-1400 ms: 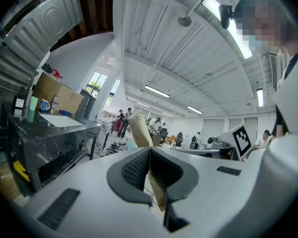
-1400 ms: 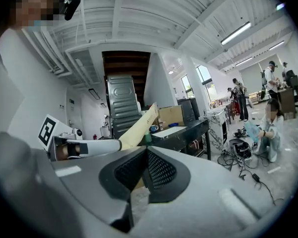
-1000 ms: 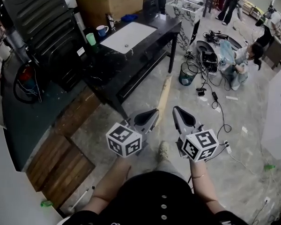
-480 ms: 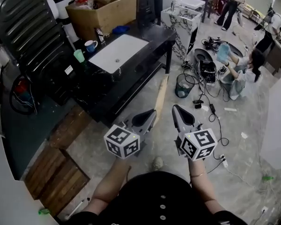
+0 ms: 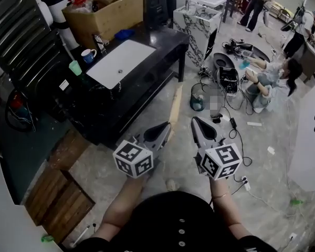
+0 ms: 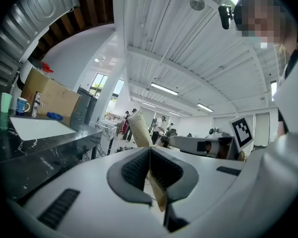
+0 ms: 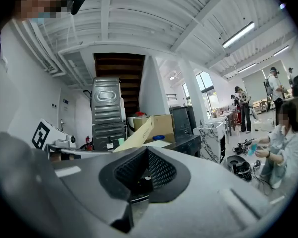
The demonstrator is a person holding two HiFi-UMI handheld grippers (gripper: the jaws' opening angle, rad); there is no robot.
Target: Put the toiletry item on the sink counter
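The toiletry item (image 5: 174, 105) is a long beige box. My left gripper (image 5: 166, 125) is shut on its lower end, and the box sticks out forward over the floor. In the left gripper view the box (image 6: 139, 129) rises from between the closed pads of that gripper (image 6: 149, 151). My right gripper (image 5: 195, 121) is held beside it, shut with nothing in it; its own view shows the right gripper (image 7: 146, 150) with pads touching and the beige box (image 7: 135, 135) off to the left. The black sink counter (image 5: 163, 40) with a white basin (image 5: 118, 62) stands ahead on the left.
On the counter are a green cup (image 5: 75, 67), a mug (image 5: 87, 55), a faucet (image 5: 100, 44) and a blue item (image 5: 124, 34). A cardboard box (image 5: 107, 8) sits behind. A bin (image 5: 198, 97), cables (image 5: 236, 127) and a seated person (image 5: 273, 80) occupy the floor to the right.
The head view has shifted: the counter and basin have slid to the left in the picture. Both grippers keep their pose, and the left still holds the box.
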